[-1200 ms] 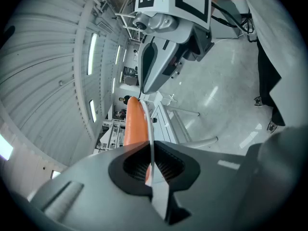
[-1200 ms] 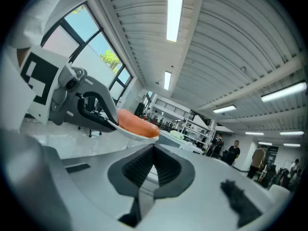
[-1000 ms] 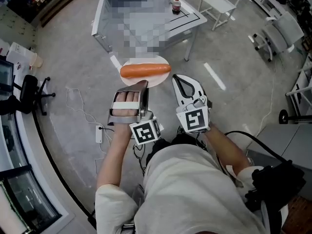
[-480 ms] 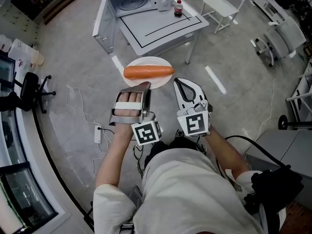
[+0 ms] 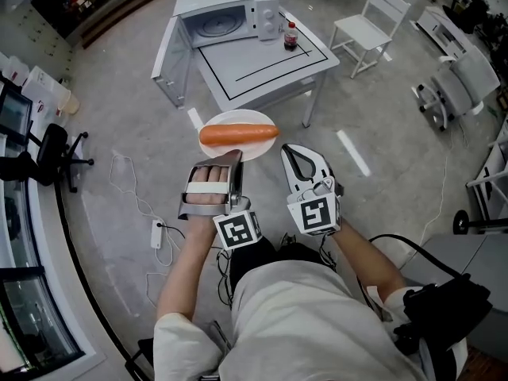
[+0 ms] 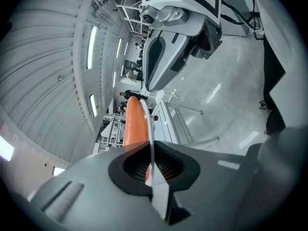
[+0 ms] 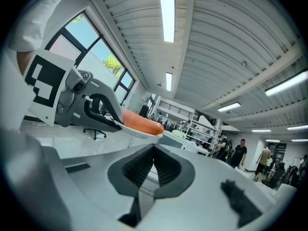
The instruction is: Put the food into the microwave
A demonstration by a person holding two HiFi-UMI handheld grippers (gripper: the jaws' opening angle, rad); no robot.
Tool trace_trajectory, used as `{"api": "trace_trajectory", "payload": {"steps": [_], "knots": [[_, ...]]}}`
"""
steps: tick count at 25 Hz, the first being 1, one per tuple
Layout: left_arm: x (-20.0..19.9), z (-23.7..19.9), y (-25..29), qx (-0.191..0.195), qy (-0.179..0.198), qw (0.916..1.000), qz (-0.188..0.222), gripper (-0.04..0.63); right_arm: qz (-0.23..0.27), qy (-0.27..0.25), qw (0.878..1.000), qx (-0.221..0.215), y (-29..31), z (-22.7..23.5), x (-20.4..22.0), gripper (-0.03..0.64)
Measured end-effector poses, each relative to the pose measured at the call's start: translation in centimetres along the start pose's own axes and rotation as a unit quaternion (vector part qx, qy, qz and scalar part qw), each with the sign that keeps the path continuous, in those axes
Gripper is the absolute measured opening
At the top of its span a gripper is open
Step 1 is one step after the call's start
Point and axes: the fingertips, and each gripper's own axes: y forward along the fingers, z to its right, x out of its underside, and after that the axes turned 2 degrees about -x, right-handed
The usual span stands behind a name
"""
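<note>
Well short of the table [image 5: 270, 54] and open microwave [image 5: 226, 18], held in mid-air: stiff, likely breakable plate [image 5: 238, 117] pinched at its near rim by the left gripper [image 5: 232, 157] (right gripper [image 5: 290, 151] closed, empty, beside), bearing 1 smooth, probably roll-prone sausage [image 5: 238, 133], so keep level.

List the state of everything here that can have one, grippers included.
microwave, door swung open, nothing inside
plate, held by its rim, not yet at the microwave
sausage, lying on the plate
bottle, upright on the table, capped
left gripper, shut on the plate's rim
right gripper, jaws together, empty
</note>
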Motion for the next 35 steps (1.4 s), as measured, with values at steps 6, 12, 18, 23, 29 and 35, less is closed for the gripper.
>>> {"api": "trace_trajectory", "payload": {"steps": [6, 12, 18, 23, 29, 35], "knots": [[-0.3, -0.9, 2.1, -0.007, 0.003, 1.0, -0.003, 0.032, 0.003, -0.001, 1.0, -0.004, 1.9, 1.4, 0.5, 0.011], [-0.2, -2.0, 5.8, -0.01, 0.0, 0.9999, 0.013, 0.032, 0.0, -0.001, 1.0, 0.005, 5.4, 3.7, 1.2, 0.011], [1.1, -4.0, 11.2, -0.014, -0.003, 0.9997, 0.022, 0.032, 0.001, -0.009, 1.0, 0.013, 10.8, 6.5, 1.0, 0.011], [3.0, -6.3, 15.6, -0.017, -0.002, 0.9994, 0.031, 0.032, -0.01, 0.002, 1.0, 0.013, 15.5, 8.3, 1.1, 0.011], [5.5, -8.1, 19.8, -0.029, 0.003, 0.9986, 0.044, 0.031, 0.016, 0.068, 0.997, 0.027, 20.5, 10.2, 0.8, 0.011], [7.1, -8.3, 21.5, -0.01, -0.034, 0.9982, 0.048, 0.031, 0.0, 0.068, 0.997, 0.028, 23.5, 10.7, 1.1, 0.011]]}}
